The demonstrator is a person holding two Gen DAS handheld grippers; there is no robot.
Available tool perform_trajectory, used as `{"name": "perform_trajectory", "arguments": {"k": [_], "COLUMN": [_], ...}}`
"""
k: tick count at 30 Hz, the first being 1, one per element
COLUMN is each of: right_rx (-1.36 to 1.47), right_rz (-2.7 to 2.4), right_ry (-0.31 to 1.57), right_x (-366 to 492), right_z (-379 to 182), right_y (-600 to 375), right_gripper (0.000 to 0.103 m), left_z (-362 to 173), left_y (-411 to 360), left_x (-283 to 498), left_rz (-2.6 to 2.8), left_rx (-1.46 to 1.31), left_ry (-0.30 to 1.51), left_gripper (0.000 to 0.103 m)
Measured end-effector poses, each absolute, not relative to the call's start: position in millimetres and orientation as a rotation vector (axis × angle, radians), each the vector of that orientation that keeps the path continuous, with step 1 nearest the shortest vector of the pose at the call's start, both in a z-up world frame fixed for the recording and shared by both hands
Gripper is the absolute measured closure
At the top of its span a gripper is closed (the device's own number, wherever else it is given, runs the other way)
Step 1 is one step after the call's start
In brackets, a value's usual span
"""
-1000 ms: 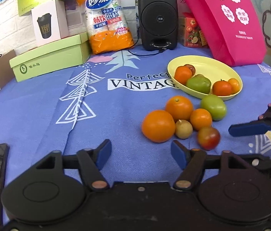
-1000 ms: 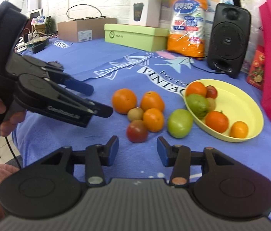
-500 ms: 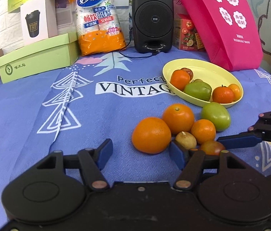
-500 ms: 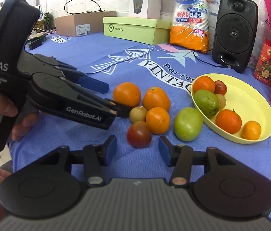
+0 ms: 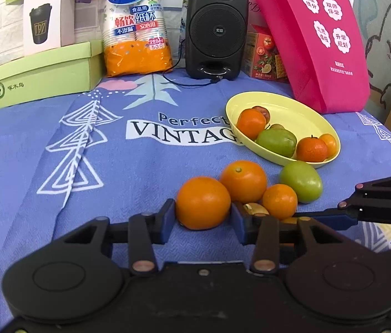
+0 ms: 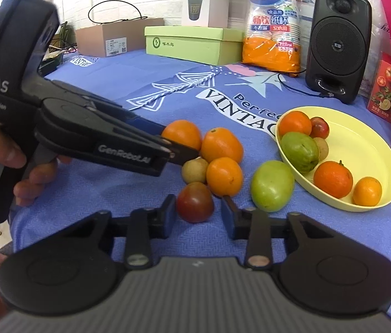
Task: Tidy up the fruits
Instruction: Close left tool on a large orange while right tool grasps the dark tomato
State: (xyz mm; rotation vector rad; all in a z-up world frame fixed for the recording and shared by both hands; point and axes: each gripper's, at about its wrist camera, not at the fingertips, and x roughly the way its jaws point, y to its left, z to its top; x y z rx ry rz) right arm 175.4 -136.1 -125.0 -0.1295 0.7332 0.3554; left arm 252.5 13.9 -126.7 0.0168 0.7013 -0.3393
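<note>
Several loose fruits lie on the blue cloth in front of a yellow bowl [image 5: 300,105] that holds several fruits. My left gripper [image 5: 202,216] is open, its fingers either side of a large orange [image 5: 203,202], close to touching. The left gripper also shows in the right wrist view [image 6: 178,144] at that orange [image 6: 181,134]. My right gripper [image 6: 196,213] is open around a dark red tomato [image 6: 194,202]. Beside them lie a second orange [image 5: 244,180], a small orange [image 5: 280,201], a green fruit [image 5: 301,181] and a small brown fruit [image 6: 194,169].
Along the back stand a green box [image 5: 40,77], a white cup box [image 5: 47,18], a pack of paper cups [image 5: 137,25], a black speaker [image 5: 216,26] with a cable, a small red carton [image 5: 267,55] and a pink bag [image 5: 317,38]. A cardboard box [image 6: 112,41] sits far left.
Both grippers have moved forward to the fruit. The left fingers now flank the large orange and have narrowed. The right fingers now flank the dark red tomato.
</note>
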Motion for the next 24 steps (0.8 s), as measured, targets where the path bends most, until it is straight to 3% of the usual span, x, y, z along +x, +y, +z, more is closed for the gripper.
{"name": "perform_trajectory", "arguments": {"k": [24], "right_rx": [-0.116], "right_rz": [0.319], "right_ry": [0.720], "right_x": [139.5], "right_z": [-117.2], "right_y": [-146.8], "right_gripper": [0.076], "left_z": [-105.1], "left_y": [16.9], "left_x": [204.7], "left_rz": [-0.364], "left_rx": [0.019], "left_ry": [0.692], "left_gripper": [0.061]}}
